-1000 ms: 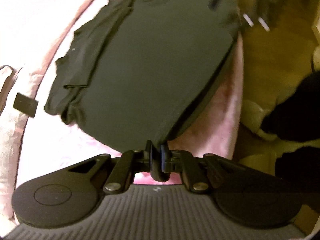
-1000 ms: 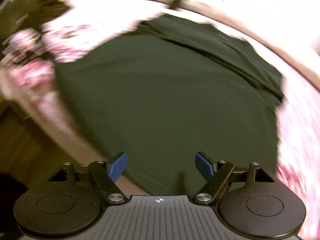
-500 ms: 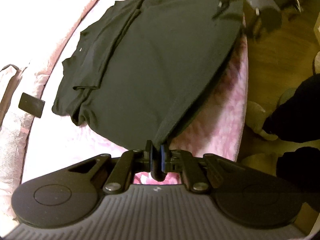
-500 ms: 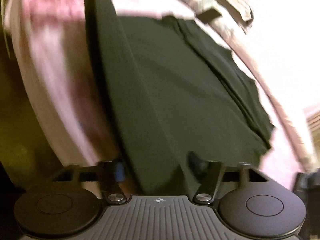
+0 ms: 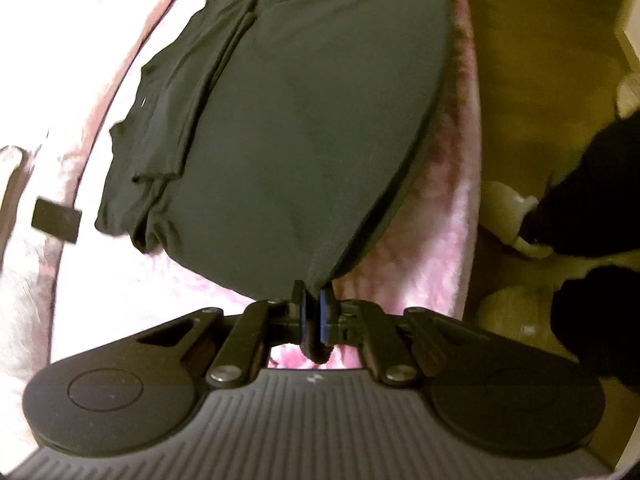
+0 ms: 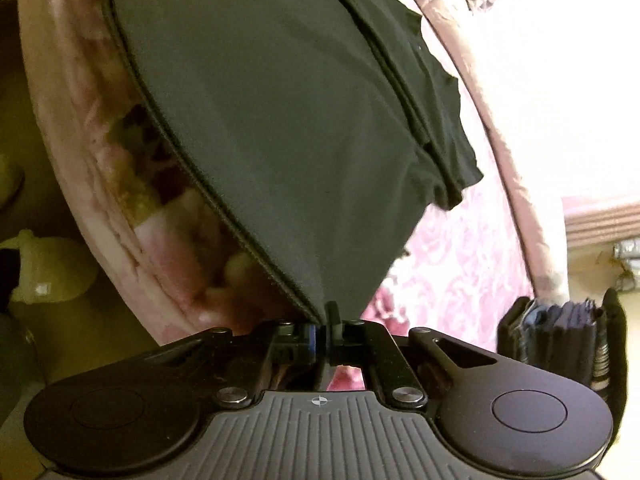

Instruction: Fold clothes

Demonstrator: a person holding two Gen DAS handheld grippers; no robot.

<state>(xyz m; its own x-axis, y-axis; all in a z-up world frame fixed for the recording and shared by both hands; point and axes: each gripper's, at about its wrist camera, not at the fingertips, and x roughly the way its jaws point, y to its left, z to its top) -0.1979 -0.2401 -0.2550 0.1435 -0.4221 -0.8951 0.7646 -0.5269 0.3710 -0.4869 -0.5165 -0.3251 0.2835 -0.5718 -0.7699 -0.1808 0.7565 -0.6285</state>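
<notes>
Pinching opposite hem corners, the left tool [image 5: 313,309] and right tool [image 6: 323,330] were each clamped on a dark shirt [image 5: 304,120] spread ahead across a pink bed [image 5: 432,248].

Right gripper [image 6: 323,322], jaws pinched on dark shirt [image 6: 280,112] hem corner, apparently lifted off pink floral bedspread [image 6: 452,264].

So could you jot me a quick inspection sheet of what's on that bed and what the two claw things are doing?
Surface: pink floral bedspread, shirt partly overhanging its edge.
Job's things: black shirt, sleeves folded in, hem corners lifted.
Clutter: small dark rectangular object on the bed; dark bundle beside the right tool.
Grippers: left gripper and right gripper, jaws shut on hem corners.
Cables: nothing seen.
Surroundings: wooden floor, pale slippers.
</notes>
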